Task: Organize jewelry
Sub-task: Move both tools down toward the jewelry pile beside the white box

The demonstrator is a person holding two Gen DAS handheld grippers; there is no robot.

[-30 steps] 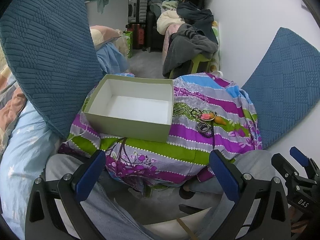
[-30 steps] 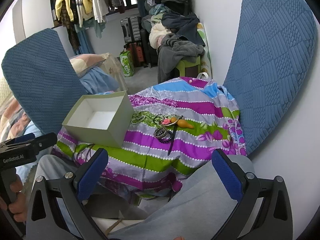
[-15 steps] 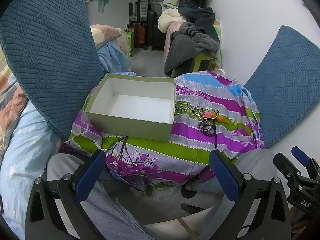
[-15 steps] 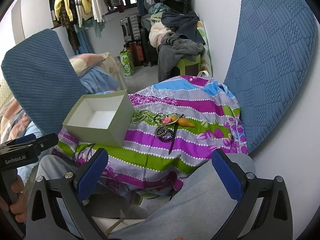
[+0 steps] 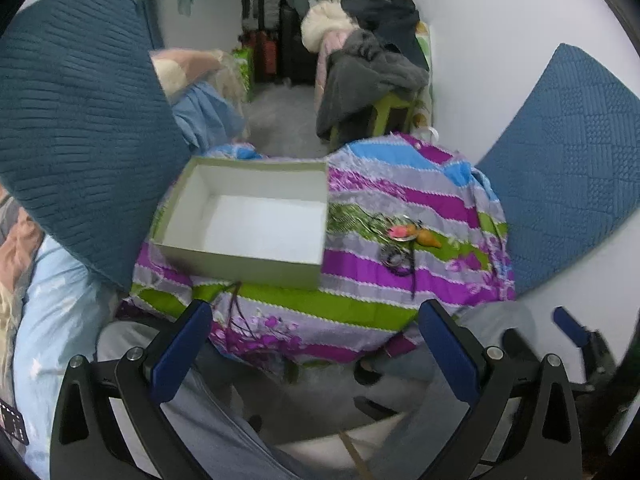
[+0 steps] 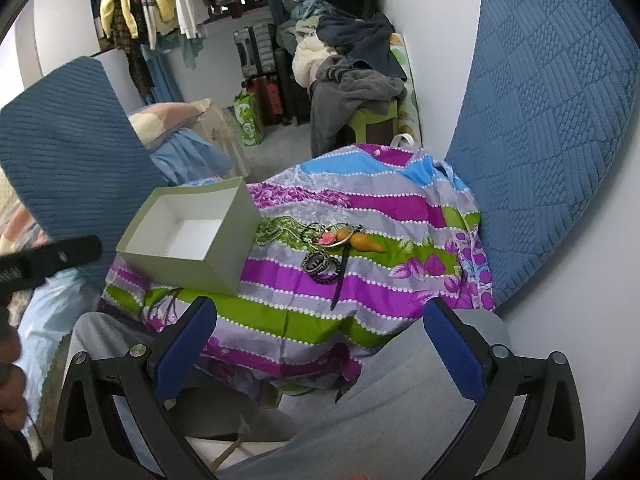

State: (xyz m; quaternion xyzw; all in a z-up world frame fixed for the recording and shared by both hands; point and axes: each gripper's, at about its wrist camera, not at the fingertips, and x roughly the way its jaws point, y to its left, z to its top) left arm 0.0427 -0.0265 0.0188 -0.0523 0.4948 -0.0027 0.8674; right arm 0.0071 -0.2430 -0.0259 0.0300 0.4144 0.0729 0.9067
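An empty pale green box (image 5: 240, 256) (image 6: 224, 268) with a white inside stands on the left of a striped purple, green and grey cloth (image 5: 360, 300) (image 6: 360, 280). To its right lies a small heap of jewelry (image 5: 404, 240) (image 6: 332, 248): dark bangles, a thin ring, pink and orange pieces, a dark strap. My left gripper (image 5: 314, 340) is open, held back from the cloth's near edge with nothing between its fingers. My right gripper (image 6: 320, 340) is open too, low in front of the cloth, empty.
Blue quilted cushions (image 5: 72, 128) (image 6: 552, 120) stand on both sides of the cloth. A person's legs in grey trousers (image 6: 380, 408) lie under the grippers. Piled clothes on a green stool (image 6: 352, 88), suitcases and hanging garments fill the back. The left gripper (image 6: 44, 260) shows at the right wrist view's left edge.
The left wrist view has risen and tilted a little, so the box and jewelry sit slightly lower and closer. The right wrist view has barely shifted. Both grippers stay open.
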